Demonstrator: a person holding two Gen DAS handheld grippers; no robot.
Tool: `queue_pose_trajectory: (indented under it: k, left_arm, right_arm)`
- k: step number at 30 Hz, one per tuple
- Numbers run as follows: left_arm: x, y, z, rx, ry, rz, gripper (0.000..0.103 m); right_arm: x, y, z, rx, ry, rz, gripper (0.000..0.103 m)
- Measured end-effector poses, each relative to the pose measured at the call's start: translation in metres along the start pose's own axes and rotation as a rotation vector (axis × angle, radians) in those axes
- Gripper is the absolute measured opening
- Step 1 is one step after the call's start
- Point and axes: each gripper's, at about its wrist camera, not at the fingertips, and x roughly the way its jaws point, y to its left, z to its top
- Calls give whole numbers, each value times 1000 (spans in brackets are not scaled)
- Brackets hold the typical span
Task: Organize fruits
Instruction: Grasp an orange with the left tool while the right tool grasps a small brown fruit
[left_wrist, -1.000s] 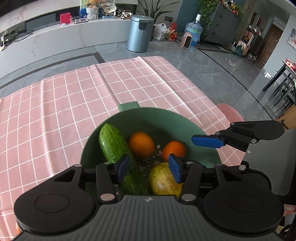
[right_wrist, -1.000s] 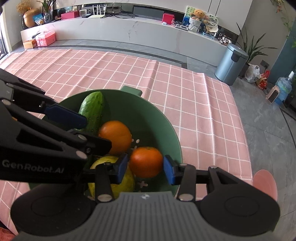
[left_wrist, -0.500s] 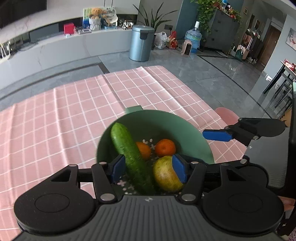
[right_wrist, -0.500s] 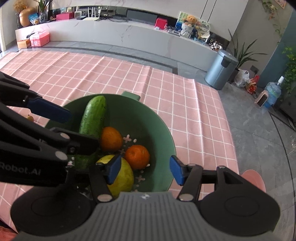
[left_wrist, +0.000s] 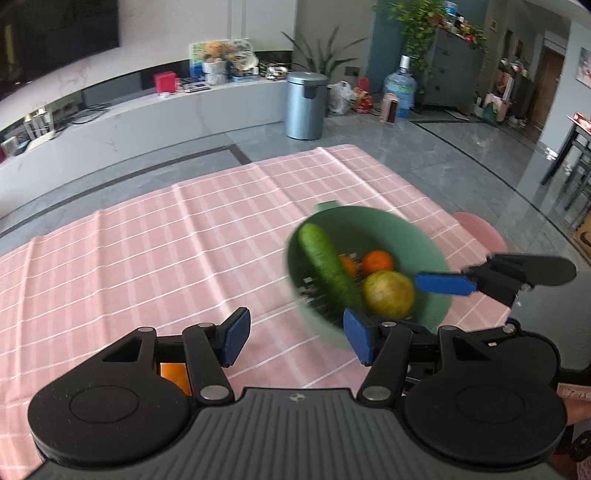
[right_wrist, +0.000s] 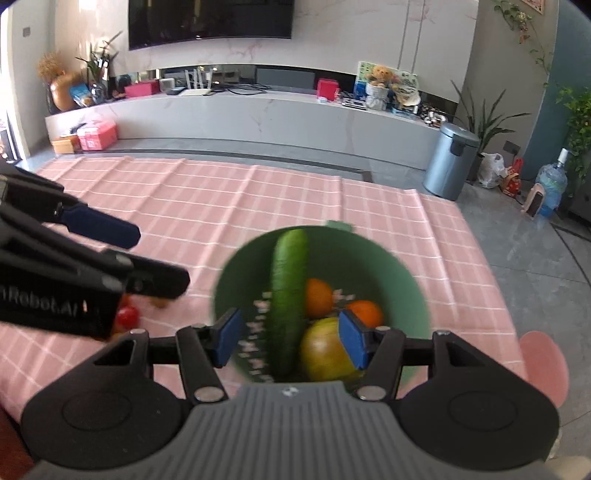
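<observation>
Grippers first: the left gripper (left_wrist: 295, 341) stands wide open with nothing between its blue pads, above the pink checked cloth (left_wrist: 155, 258) on the surface. The right gripper (right_wrist: 290, 341) is likewise wide open and empty, over the near rim of the green colander (right_wrist: 402, 280). Inside the colander a cucumber (right_wrist: 288, 295) leans toward 12 o'clock, a yellow-green apple (right_wrist: 325, 354) lies nearest, and two oranges (right_wrist: 364, 312) sit behind it. At 9 o'clock on the cloth, partly hidden by the left gripper, lies a small red fruit (right_wrist: 127, 315). Farther off at 1 o'clock, a steel bin (right_wrist: 450, 162) stands on the floor.
</observation>
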Motion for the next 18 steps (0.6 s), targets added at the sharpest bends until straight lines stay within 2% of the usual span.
queue_pose_trajectory:
  k: [9, 15, 18]
  left_arm:
    - [-14, 46, -31, -36, -1, 36, 69]
    - [-14, 78, -54, -93, 8, 21, 69]
    - [-8, 92, -62, -125, 18, 22, 69]
  right_arm:
    - [7, 48, -17, 63, 18, 71, 55]
    - [17, 74, -19, 36, 27, 96, 55]
    - [22, 82, -19, 11, 29, 97, 51]
